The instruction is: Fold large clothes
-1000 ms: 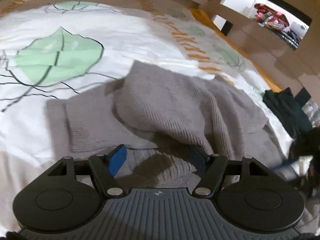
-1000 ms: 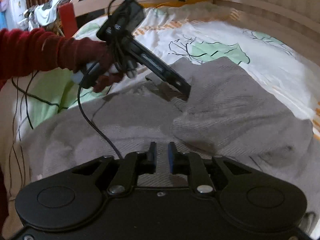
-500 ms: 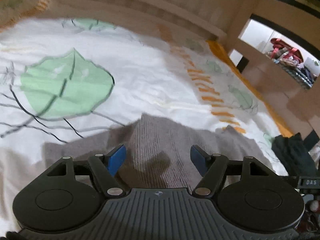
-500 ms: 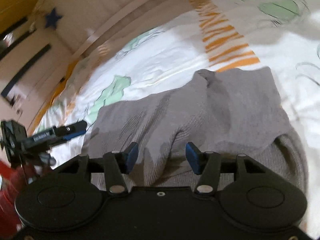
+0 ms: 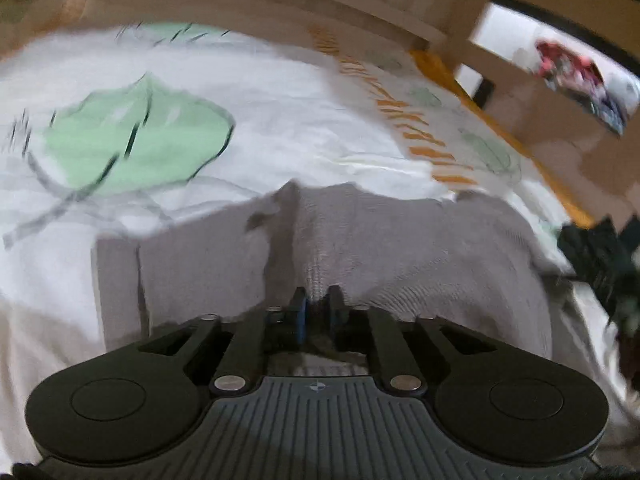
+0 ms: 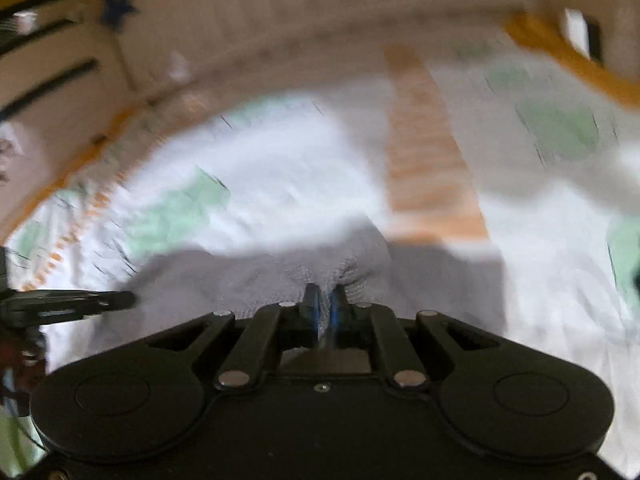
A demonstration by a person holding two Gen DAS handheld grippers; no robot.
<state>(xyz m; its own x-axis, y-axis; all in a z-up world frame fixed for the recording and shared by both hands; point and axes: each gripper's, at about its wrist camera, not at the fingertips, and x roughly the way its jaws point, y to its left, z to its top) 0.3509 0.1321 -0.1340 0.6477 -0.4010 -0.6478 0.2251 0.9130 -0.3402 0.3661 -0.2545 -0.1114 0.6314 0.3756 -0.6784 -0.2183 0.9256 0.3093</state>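
Note:
A grey knitted sweater (image 5: 420, 248) lies spread on a white sheet printed with green leaves (image 5: 136, 140). My left gripper (image 5: 318, 300) sits low on the sweater's near part. Its jaws are closing, and a raised ridge of knit is pinched between the blue pads. In the right wrist view the sweater (image 6: 248, 276) puckers where my right gripper (image 6: 325, 300) bites it. Those jaws are closing too, nearly together with fabric between them. The left gripper (image 6: 124, 300) shows at the left edge of that view, its tips on the sweater's side. Both views are blurred.
A dark garment (image 5: 596, 256) lies bunched at the bed's right edge. A wooden bed frame (image 5: 360, 20) with an orange border (image 5: 500, 120) curves round the far side. Beyond it is an opening with red items (image 5: 572, 72). An orange stripe (image 6: 428, 168) runs across the sheet.
Both grippers stood open half a second ago and now have their pads close together on sweater fabric. The right gripper's view swung from the person's arm towards the sweater's far edge.

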